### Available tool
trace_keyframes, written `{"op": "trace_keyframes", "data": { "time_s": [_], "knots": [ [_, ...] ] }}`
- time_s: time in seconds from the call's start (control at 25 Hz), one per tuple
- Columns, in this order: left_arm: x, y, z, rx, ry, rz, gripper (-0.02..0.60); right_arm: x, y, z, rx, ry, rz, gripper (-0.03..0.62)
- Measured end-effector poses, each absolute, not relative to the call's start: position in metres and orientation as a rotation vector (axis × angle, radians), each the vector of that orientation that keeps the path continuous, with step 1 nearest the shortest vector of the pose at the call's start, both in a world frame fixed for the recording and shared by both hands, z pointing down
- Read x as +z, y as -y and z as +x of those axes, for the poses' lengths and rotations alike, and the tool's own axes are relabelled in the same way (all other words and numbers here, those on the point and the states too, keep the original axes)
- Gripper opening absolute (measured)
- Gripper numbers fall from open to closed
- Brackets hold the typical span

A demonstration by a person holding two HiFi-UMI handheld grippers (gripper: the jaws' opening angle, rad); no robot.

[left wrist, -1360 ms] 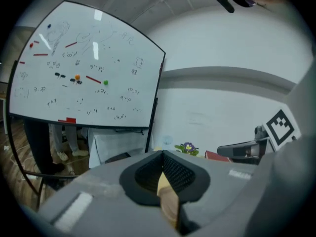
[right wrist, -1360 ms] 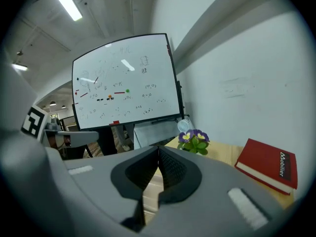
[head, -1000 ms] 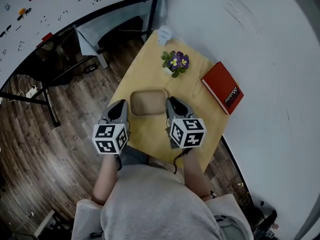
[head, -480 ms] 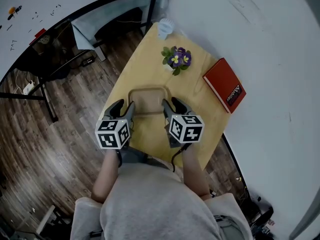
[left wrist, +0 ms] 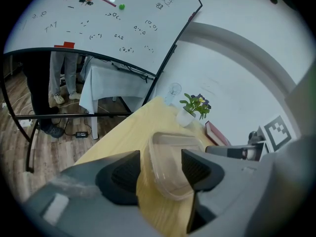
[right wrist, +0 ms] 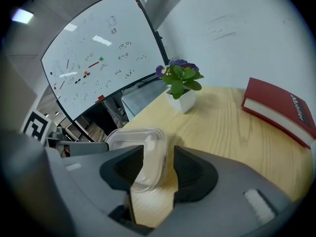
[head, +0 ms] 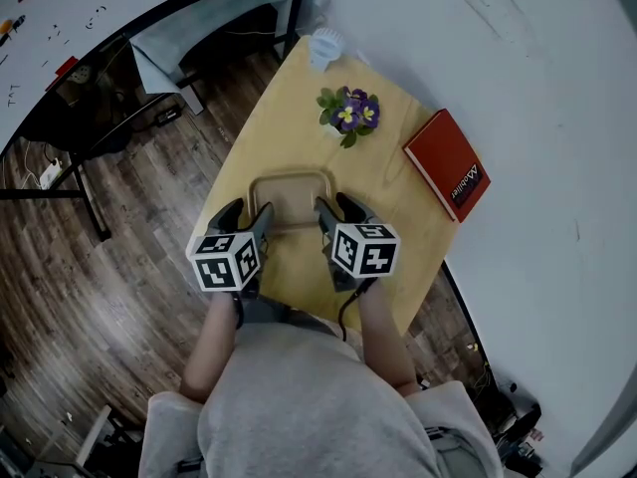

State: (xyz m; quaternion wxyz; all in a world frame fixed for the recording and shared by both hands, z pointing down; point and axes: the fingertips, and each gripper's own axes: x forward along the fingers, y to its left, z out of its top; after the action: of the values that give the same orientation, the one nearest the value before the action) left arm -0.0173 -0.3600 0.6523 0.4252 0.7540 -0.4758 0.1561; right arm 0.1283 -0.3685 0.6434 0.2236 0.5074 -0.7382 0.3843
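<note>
A clear plastic container [head: 291, 195] sits on the wooden table [head: 398, 237], just ahead of both grippers. My left gripper [head: 261, 217] is open, its jaws either side of the container's left rim [left wrist: 170, 172]. A gap shows between that rim and the left jaw. My right gripper [head: 323, 217] is open too, its jaws either side of the container's right rim [right wrist: 148, 157]. In the left gripper view the right gripper [left wrist: 247, 149] shows across the container. The left gripper's marker cube [right wrist: 37, 125] shows in the right gripper view.
A potted purple flower [head: 347, 115] stands beyond the container, with a clear cup [head: 323, 46] at the table's far corner. A red book [head: 451, 166] lies at the right by the white wall. A whiteboard [left wrist: 98, 14] stands to the left on wood flooring.
Both grippers have tipped down from facing the whiteboard and wall. Their jaws, shut before, have opened and slid onto the container's left and right rims.
</note>
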Motion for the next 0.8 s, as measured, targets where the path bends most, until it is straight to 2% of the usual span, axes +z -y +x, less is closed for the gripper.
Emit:
{"op": "trace_keyframes", "data": {
  "time_s": [0.8],
  "knots": [
    [0.644,0.360,-0.002,0.421,1.153,1.952,0.259,0.641,0.371,0.119,0.999,2.057,1.381,0.195]
  ]
}}
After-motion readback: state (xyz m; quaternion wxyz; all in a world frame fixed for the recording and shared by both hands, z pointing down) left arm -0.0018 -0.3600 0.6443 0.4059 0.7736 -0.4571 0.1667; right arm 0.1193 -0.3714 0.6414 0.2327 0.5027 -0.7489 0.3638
